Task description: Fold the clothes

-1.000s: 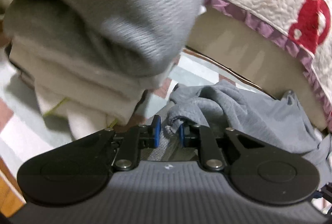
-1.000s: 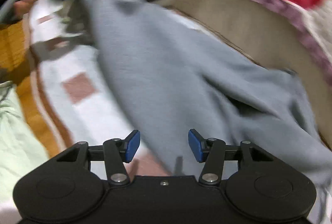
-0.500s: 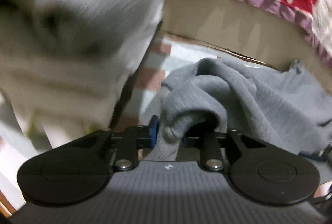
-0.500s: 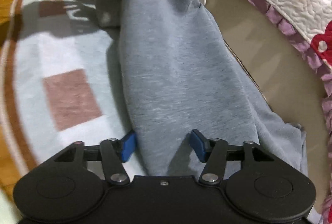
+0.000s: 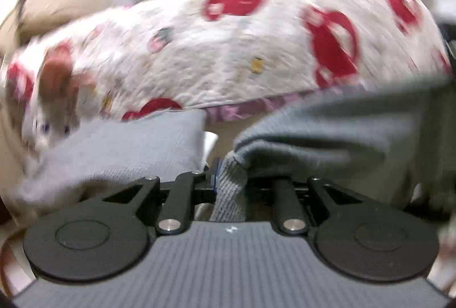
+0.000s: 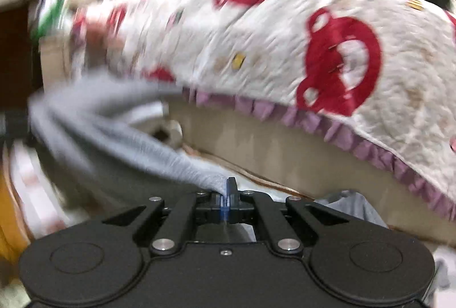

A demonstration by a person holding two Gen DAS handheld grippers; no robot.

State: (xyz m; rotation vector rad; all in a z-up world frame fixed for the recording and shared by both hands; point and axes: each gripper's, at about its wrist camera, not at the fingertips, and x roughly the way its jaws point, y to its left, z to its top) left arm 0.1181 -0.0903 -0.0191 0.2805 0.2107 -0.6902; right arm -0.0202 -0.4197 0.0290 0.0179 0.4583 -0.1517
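Observation:
A grey sweatshirt-like garment (image 5: 327, 134) hangs stretched between my two grippers, lifted off the floor. My left gripper (image 5: 228, 179) is shut on a ribbed edge of it, and the cloth runs off to the right and covers the right finger. In the right wrist view the same grey garment (image 6: 119, 142) runs up and left from my right gripper (image 6: 226, 194), which is shut tight on a bunched edge. Both views are blurred by motion.
A white quilted cover with red prints and a purple frill (image 6: 285, 57) lies over a beige bed or sofa base (image 6: 285, 154) right ahead. A folded grey garment (image 5: 128, 145) sits at the left of the left wrist view. Patterned rug (image 6: 25, 177) shows low left.
My right gripper closed on the grey garment's edge. Both grippers rose and tilted up, lifting the garment off the rug; the views now face the quilted cover instead of the floor.

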